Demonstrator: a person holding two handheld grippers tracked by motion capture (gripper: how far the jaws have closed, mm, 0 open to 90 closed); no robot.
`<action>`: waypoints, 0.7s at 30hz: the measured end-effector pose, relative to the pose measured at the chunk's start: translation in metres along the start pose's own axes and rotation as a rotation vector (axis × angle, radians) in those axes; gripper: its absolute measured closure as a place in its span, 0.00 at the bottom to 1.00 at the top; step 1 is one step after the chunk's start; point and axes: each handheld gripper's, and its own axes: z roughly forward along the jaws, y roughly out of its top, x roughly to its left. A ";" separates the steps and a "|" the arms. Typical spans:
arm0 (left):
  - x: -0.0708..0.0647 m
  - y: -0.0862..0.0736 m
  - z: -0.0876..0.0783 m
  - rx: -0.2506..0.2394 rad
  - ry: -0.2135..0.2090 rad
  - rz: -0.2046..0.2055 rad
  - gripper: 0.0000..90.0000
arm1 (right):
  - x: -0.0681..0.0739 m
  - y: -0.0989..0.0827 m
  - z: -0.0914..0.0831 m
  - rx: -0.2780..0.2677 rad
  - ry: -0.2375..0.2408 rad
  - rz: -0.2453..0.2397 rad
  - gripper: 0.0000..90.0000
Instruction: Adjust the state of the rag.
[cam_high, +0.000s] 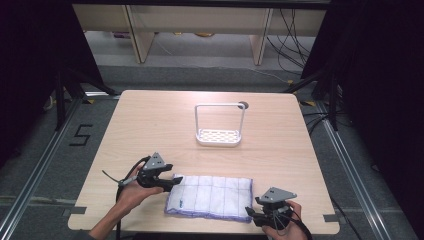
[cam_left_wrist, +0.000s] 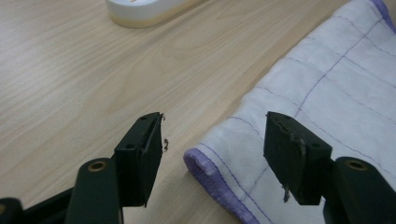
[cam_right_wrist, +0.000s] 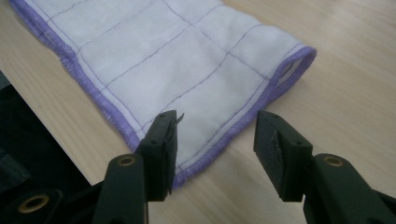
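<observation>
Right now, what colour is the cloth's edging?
Purple trim on the white cloth, with a thin purple grid; clearest in the right gripper view.

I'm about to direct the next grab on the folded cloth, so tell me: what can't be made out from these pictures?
- Cloth layers: how many folds lie underneath is hidden by its top layer, in all three views.
- Small blue mark near the cloth's left end, high view: too small to identify.
- White rack: cut off by the top edge in the left gripper view.
- Right gripper jaw tips: partly hidden by its grey plate in the high view.
</observation>
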 end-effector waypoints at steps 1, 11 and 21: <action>0.001 -0.001 0.003 0.001 -0.017 -0.004 0.41 | 0.002 0.000 0.002 0.014 0.000 0.000 0.55; 0.001 -0.010 0.012 0.069 -0.025 0.054 0.44 | 0.016 -0.006 0.009 0.053 -0.060 0.001 0.50; -0.003 -0.013 0.014 0.077 -0.042 0.070 0.55 | 0.025 -0.011 0.009 0.068 -0.043 -0.019 0.50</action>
